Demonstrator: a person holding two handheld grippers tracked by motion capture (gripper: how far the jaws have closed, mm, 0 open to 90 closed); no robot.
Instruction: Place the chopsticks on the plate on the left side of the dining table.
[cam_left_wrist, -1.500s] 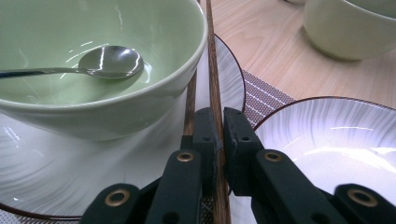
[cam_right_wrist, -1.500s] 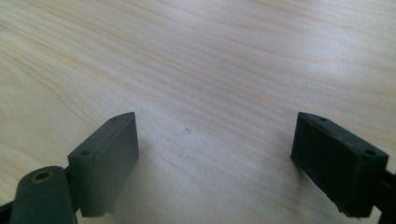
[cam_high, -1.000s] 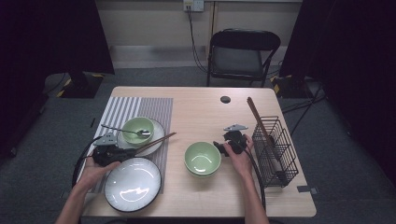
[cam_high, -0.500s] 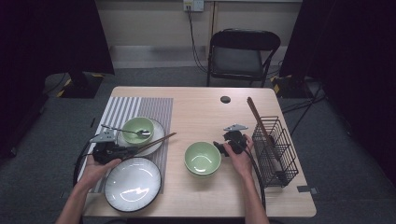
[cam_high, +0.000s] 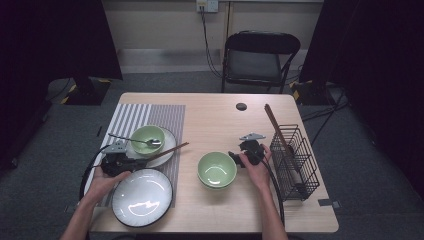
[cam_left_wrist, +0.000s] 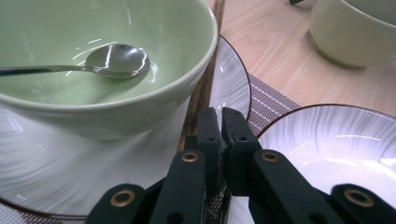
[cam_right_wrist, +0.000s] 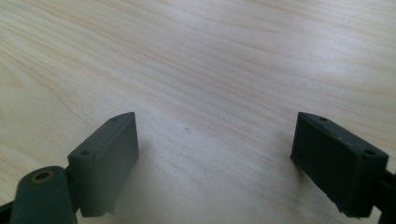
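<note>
**Chopstick pinched, lift not yet made**

Table (cam_high: 210, 120): small plate (cam_high: 170, 142) w/ green bowl (cam_high: 148, 140). Chopstick (cam_high: 167, 151) lies on plate rim, pinched by left gripper (cam_left_wrist: 220, 122). Right gripper (cam_right_wrist: 215, 140) spread wide over bare wood. Judged early; rack (cam_high: 295, 160) transfer left.

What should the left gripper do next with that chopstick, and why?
Probably lift it gently. The left gripper has its jaws shut on the chopstick, which lies on the plate against the bowl, so a sideways pull might nudge the bowl.
</note>
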